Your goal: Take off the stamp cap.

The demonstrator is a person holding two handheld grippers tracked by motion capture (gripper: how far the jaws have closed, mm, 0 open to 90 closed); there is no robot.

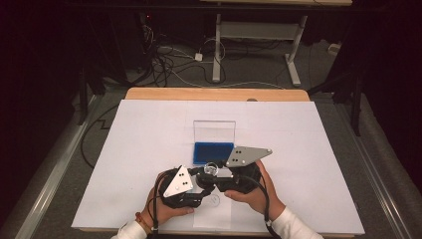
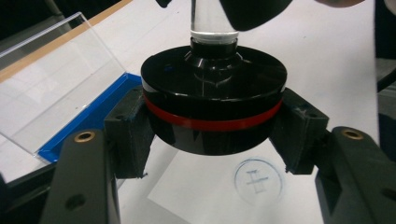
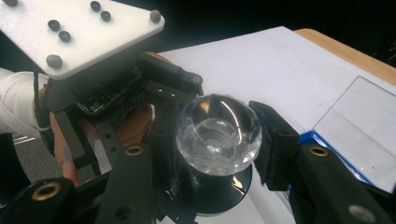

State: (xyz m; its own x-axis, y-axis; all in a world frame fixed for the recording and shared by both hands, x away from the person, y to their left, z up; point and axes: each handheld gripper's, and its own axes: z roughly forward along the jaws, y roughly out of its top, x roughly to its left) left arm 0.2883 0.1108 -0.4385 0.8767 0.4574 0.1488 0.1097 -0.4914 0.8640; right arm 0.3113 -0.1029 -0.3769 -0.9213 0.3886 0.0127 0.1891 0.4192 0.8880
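Nearest the high camera, two white sleeves and the person's hands come in from the bottom edge, each hand wrapped around a gripper above the near middle of the white table (image 1: pixel 308 139). Between them they hold a stamp: a round black base with a red band (image 2: pixel 214 122) and a clear faceted knob on top (image 3: pixel 217 135).

From the left gripper view, the left gripper (image 2: pixel 212 135) has its two black jaws closed against opposite sides of the stamp's black base (image 2: pixel 214 93), holding it lifted off the table. Below the base, a sheet of white paper (image 2: pixel 196 191) lies flat, and on it sits a round blue stamped mark (image 2: pixel 258 181) with a character inside, just past the base's edge and not covered by it.

From the right gripper view, the right gripper (image 3: pixel 215 140) has its jaws pressed on either side of the clear knob, with the black base showing beneath it and the left gripper's white plate (image 3: pixel 74 32) behind.

Just beyond the grippers in the high view lies an open case: a blue tray (image 1: pixel 213 152) flat on the table, with its clear lid (image 1: pixel 214 131) standing up at the far side. Farther still runs the table's wooden far edge (image 1: pixel 214 93), then cables on the floor and the legs of another table.
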